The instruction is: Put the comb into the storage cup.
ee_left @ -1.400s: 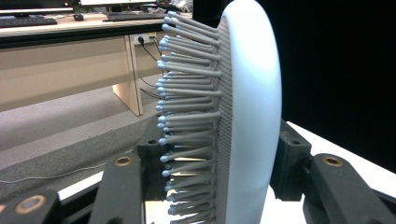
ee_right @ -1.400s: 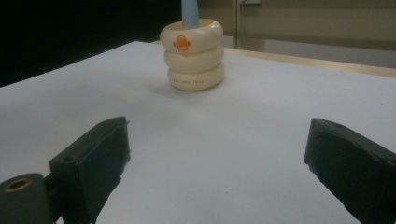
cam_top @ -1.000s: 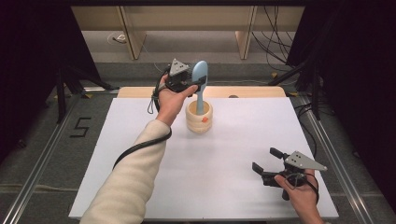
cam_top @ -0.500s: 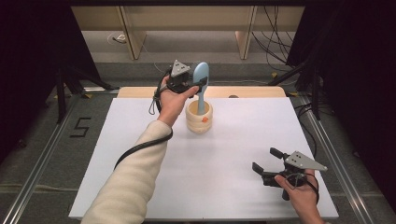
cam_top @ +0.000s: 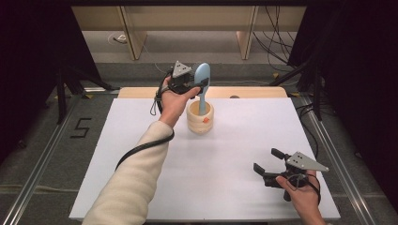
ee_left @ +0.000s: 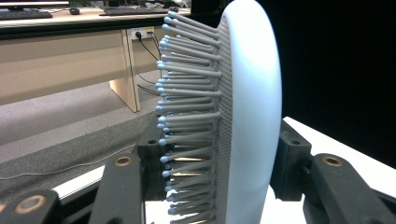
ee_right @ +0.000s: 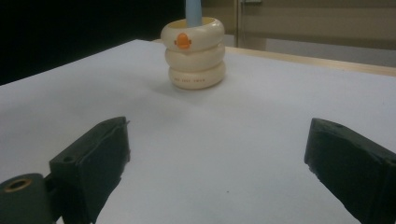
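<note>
A light blue hairbrush (cam_top: 202, 79) stands upright with its handle down inside a cream ribbed cup (cam_top: 200, 117) at the far middle of the white table (cam_top: 141, 140). My left gripper (cam_top: 199, 84) is shut on the brush head; in the left gripper view the bristles (ee_left: 187, 116) point left between the two black jaws, and the brush's smooth back (ee_left: 257, 116) faces right. The cup (ee_right: 193, 52) bears a small orange mark, and the brush handle (ee_right: 193, 11) rises out of it. My right gripper (cam_top: 268, 163) rests open at the near right with nothing between its fingers (ee_right: 93, 163).
A wooden strip (cam_top: 253, 92) runs along the table's far edge. Beyond it stand desk legs (cam_top: 133, 40) and cables on a grey floor. Metal rails (cam_top: 324, 126) flank the table on both sides, with dark curtains behind them.
</note>
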A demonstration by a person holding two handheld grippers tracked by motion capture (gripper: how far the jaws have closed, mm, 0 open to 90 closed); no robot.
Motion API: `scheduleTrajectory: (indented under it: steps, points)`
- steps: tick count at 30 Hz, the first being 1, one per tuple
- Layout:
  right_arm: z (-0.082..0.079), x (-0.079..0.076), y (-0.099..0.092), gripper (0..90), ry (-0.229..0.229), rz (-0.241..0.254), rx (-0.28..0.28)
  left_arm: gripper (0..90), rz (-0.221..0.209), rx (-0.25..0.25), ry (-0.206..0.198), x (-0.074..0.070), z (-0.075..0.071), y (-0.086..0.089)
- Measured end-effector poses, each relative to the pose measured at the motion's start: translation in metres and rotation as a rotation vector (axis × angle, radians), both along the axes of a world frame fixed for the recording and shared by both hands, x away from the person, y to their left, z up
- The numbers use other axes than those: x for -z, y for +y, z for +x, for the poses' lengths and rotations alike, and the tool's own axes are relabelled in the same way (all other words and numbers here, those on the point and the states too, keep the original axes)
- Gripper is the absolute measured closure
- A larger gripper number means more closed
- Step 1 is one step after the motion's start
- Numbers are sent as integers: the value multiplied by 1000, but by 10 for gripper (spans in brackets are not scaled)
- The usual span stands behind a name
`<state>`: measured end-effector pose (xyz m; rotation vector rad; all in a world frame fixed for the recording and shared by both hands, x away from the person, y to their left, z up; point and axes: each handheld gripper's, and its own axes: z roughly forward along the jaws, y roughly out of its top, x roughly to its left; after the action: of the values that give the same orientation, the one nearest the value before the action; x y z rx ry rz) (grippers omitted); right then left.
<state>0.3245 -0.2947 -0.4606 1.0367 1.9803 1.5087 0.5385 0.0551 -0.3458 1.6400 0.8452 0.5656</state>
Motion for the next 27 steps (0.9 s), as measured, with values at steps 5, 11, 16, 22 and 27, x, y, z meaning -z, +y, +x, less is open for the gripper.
scheduleTrajectory:
  steps: [5,11,16,22,27]
  points:
    - [0,0,0,77,2,-1,-1,491,-2,-1,4,2,0,0]
    - [0,0,0,77,1,1,0,491,-6,-3,6,3,1,1]
    - [0,0,0,77,2,-1,-2,491,-6,3,7,3,1,-1]
    - [0,0,0,77,4,0,-3,491,-6,-2,14,6,2,-2]
    - [0,1,0,77,5,0,-3,490,-10,-3,20,8,3,-3]
